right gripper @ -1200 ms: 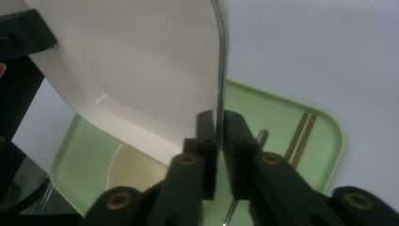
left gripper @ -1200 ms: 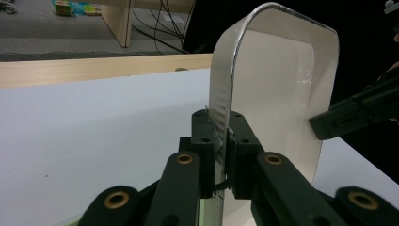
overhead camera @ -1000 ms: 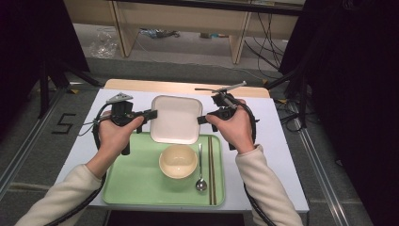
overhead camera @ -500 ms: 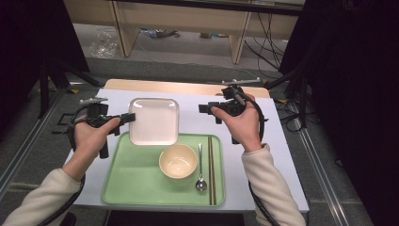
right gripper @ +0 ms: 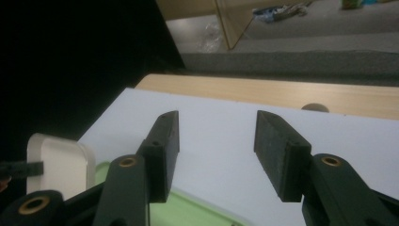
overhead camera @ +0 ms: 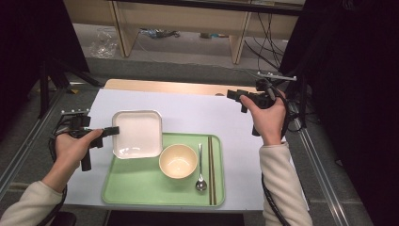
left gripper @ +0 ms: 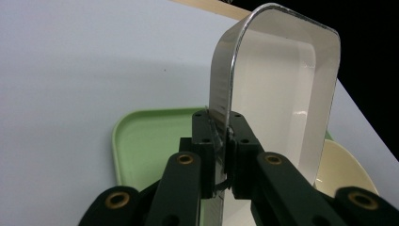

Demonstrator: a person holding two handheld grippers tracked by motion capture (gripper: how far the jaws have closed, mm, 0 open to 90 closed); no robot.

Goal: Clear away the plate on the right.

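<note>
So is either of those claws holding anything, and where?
The left gripper pinches the white plate by its rim; the right gripper is open, holding nothing.

We see a white square plate (overhead camera: 138, 133) with a glossy inside over the far left corner of a pale green tray (overhead camera: 141, 184). On the tray sit a cream bowl (overhead camera: 178, 161), a silver spoon (overhead camera: 201, 168) and dark brown chopsticks (overhead camera: 211, 169). The tabletop (overhead camera: 197, 110) is plain white with a light wooden far edge. Both grippers' jaws are black.
</note>
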